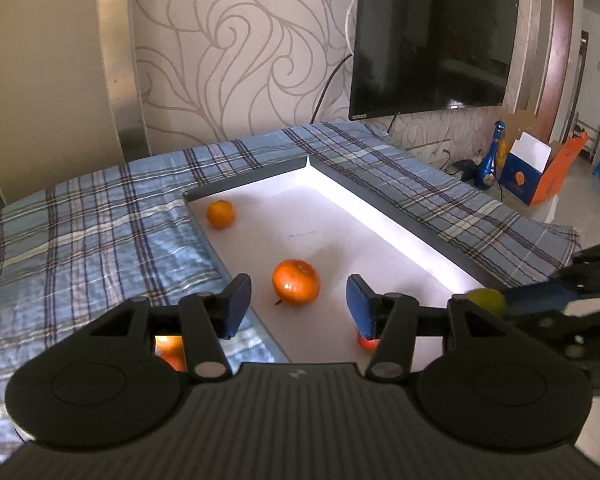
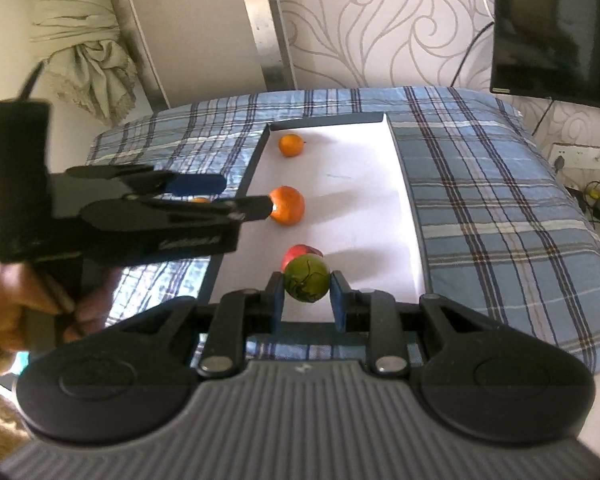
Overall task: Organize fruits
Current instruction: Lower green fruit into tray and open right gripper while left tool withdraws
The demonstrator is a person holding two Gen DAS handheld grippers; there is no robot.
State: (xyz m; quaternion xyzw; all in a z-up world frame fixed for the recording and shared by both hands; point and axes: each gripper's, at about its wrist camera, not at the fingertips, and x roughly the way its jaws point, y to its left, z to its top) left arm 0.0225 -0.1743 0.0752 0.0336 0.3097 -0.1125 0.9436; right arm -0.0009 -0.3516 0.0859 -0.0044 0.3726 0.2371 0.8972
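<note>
A shallow white tray (image 1: 380, 216) (image 2: 364, 208) with a dark rim lies on the plaid cloth. In it are a small orange (image 1: 221, 213) (image 2: 291, 145) at the far end, a bigger orange (image 1: 296, 281) (image 2: 287, 205) in the middle and a red fruit (image 1: 367, 343) (image 2: 298, 254) near the front. My left gripper (image 1: 298, 306) (image 2: 244, 196) is open and empty, just in front of the bigger orange. My right gripper (image 2: 307, 298) (image 1: 512, 304) is shut on a green fruit (image 2: 306, 279) (image 1: 487, 301), held above the tray's near end, in front of the red fruit.
Another orange fruit (image 1: 172, 354) lies on the plaid cloth (image 1: 80, 240) left of the tray, behind my left gripper. A wall TV (image 1: 428, 36) hangs behind. A blue bottle (image 1: 492, 156) and an open box (image 1: 532, 172) stand on the floor at the right.
</note>
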